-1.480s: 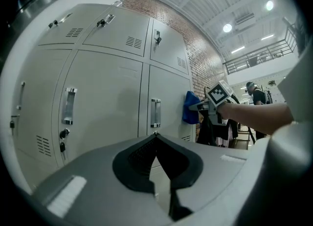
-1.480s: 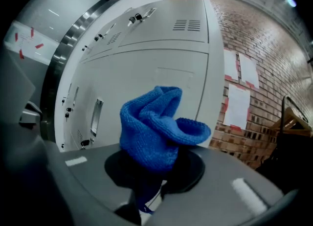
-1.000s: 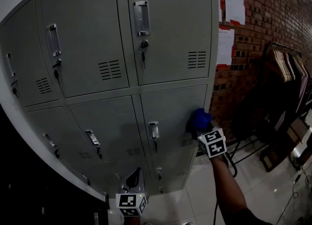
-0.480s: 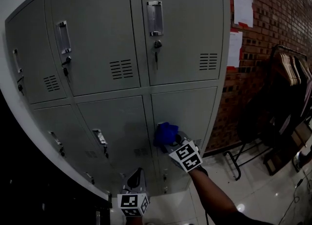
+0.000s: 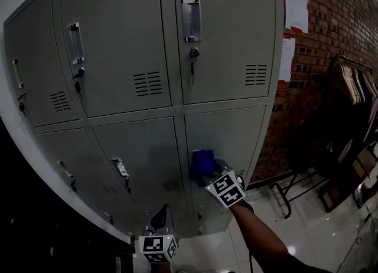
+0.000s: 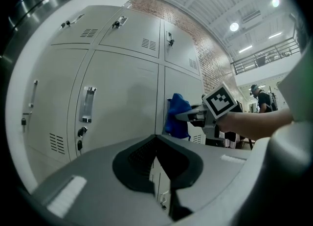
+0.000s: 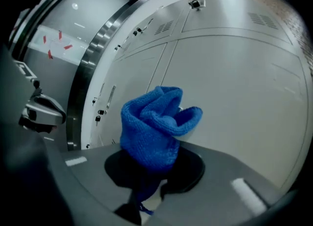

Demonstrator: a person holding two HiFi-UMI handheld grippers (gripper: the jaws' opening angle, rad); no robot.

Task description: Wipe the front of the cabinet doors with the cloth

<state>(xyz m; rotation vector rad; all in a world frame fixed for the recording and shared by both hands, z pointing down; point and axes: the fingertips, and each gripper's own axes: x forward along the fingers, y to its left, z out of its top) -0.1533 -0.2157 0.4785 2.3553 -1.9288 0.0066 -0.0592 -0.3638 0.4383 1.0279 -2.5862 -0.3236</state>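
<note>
1. The right tool (image 5: 208, 173) is clamped shut on the blue cloth (image 5: 202, 162). In the right gripper view its jaws pinch the lower end of the cloth, and the bunched bulk stands out past the jaw tips.
2. The cloth sits directly ahead of the right tool, between its jaw tips and the grey cabinet (image 5: 118, 59). It rests against the front of the lower right door (image 5: 233, 136), at that door's left edge, about mid-height.
3. The left gripper view shows the same contact from the side: the cloth lies flat on the door beside the vertical seam between two doors, with the right tool reaching in from the right.
4. The left tool (image 5: 161, 217) hangs low at the bottom of the head view, below and to the left of the cloth and well apart from it. Its jaws are pressed together with nothing between them, pointing up towards the lower doors.
5. A brick wall (image 5: 331, 41) with paper sheets (image 5: 296, 9) stands to the right of the cabinet, and a clothes rack (image 5: 348, 88) stands in front of it.
</note>
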